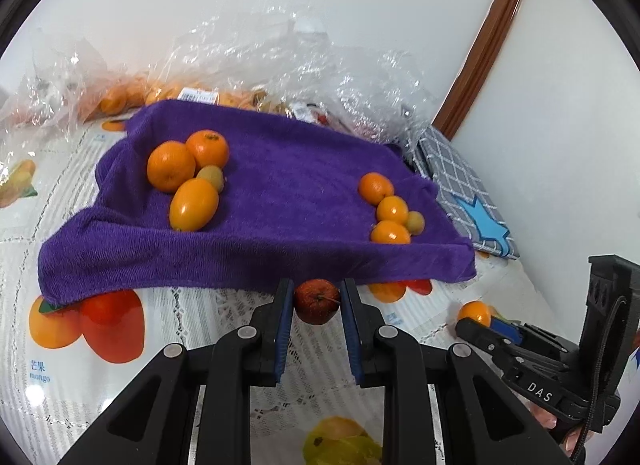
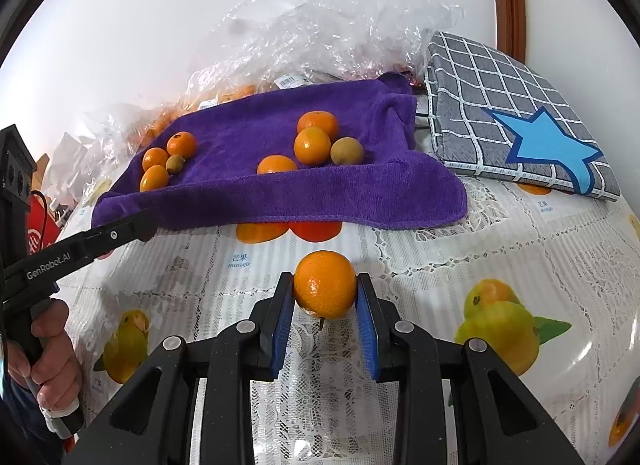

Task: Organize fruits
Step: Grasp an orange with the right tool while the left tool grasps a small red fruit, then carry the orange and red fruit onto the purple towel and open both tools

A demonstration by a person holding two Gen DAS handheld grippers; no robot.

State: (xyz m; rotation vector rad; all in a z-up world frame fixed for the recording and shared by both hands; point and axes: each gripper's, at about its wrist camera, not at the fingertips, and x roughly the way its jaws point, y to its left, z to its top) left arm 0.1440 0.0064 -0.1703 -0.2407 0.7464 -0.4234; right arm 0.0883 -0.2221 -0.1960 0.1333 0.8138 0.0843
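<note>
My left tool (image 1: 316, 301) is closed on a small red fruit (image 1: 317, 300), pinched across its middle just in front of the purple towel (image 1: 280, 201). My right tool (image 2: 325, 293) grips an orange (image 2: 325, 283) the same way, low over the table (image 2: 460, 265).

The red fruit looks firm and light, its skin dull and faintly speckled with a thin stem poking sideways; I judge it bruises if squeezed hard, so a grip across the widest part suits it. The orange is round, glossy and finely dimpled, likely a bit slippery and springy under the blue ribbed pads (image 2: 280, 325).

The towel is soft, deep-piled and rumpled, so fruit should settle without rolling. Two clusters already lie on it, oranges with a duller greenish-brown fruit in each. The table's cover is a smooth, shiny sheet printed with fruit and lace.
</note>
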